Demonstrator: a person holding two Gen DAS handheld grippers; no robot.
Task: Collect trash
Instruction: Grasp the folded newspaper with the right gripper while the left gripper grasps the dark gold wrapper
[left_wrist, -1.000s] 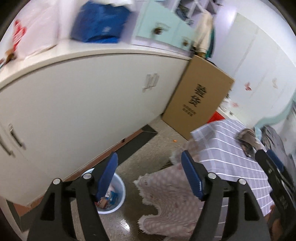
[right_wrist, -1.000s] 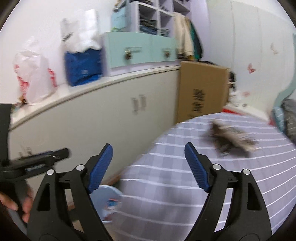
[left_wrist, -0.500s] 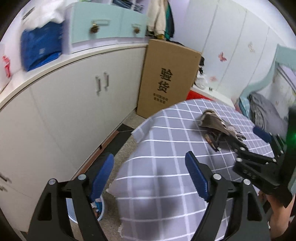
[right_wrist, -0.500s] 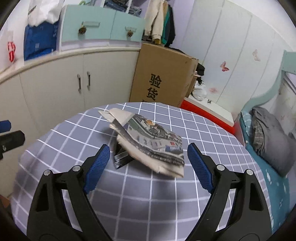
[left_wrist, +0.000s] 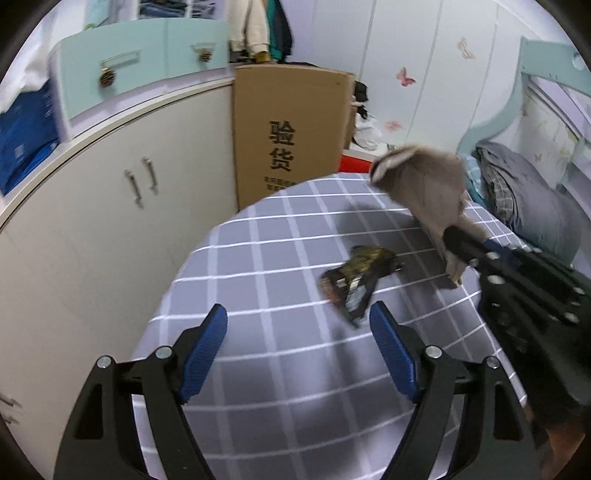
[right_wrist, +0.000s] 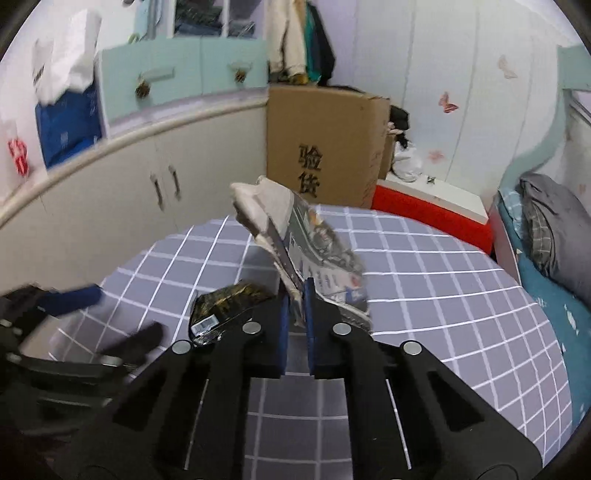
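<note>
My right gripper (right_wrist: 294, 299) is shut on a folded newspaper (right_wrist: 310, 240) and holds it tilted up off the round table with the grey checked cloth (right_wrist: 443, 295). The newspaper also shows in the left wrist view (left_wrist: 424, 184), with the right gripper (left_wrist: 458, 240) below it. A dark crumpled snack wrapper (left_wrist: 356, 280) lies on the cloth, just ahead and right of my left gripper (left_wrist: 299, 332), which is open and empty. The wrapper also shows in the right wrist view (right_wrist: 225, 306), left of the right gripper.
A tall cardboard box (left_wrist: 291, 129) stands behind the table beside white cabinets (left_wrist: 110, 206). A red box (right_wrist: 428, 210) sits on the floor at the back. A bed with grey bedding (right_wrist: 550, 236) is on the right.
My right gripper has shut on the newspaper and lifted it off the table, uncovering the wrapper. My left gripper has swung from the floor bin to over the table.
</note>
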